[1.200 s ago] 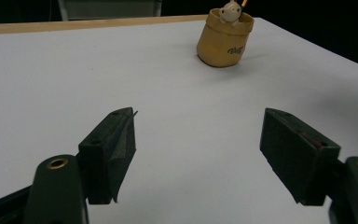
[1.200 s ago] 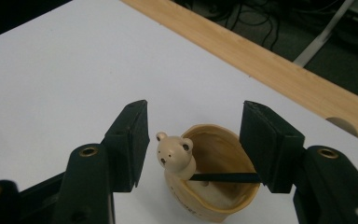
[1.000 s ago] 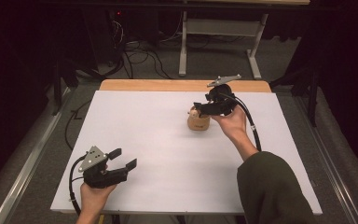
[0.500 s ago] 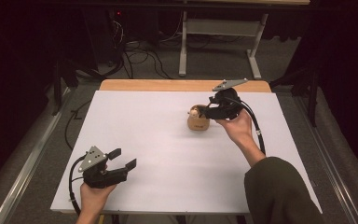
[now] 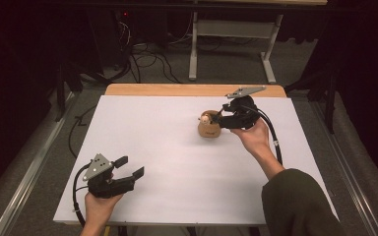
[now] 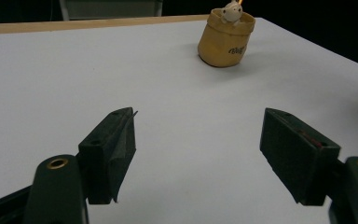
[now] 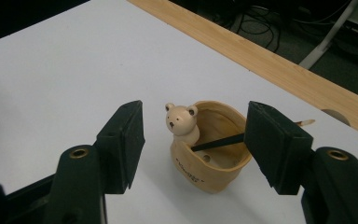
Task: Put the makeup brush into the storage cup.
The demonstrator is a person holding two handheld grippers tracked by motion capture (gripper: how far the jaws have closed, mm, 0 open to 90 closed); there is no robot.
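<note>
Jaws of the right gripper [image 7: 193,140] stand apart and have just been opening, straddling the small tan wooden pot with a bear figure on its rim [image 7: 209,149], a thin dark stick [image 7: 216,141] lying inside. This looks like release after placing; next, a clean retreat toward five o'clock. At seven o'clock on the white table [image 5: 177,147], the left gripper [image 5: 130,167] hovers agape.

The bear-topped wooden pot [image 5: 209,129] stands on the worktop [image 5: 167,147] toward its far right. A thin stick [image 7: 216,142] leans inside it. The right tool [image 5: 218,118] sits just right of it; the left tool [image 5: 130,167] lies near the front left corner, well apart.
</note>
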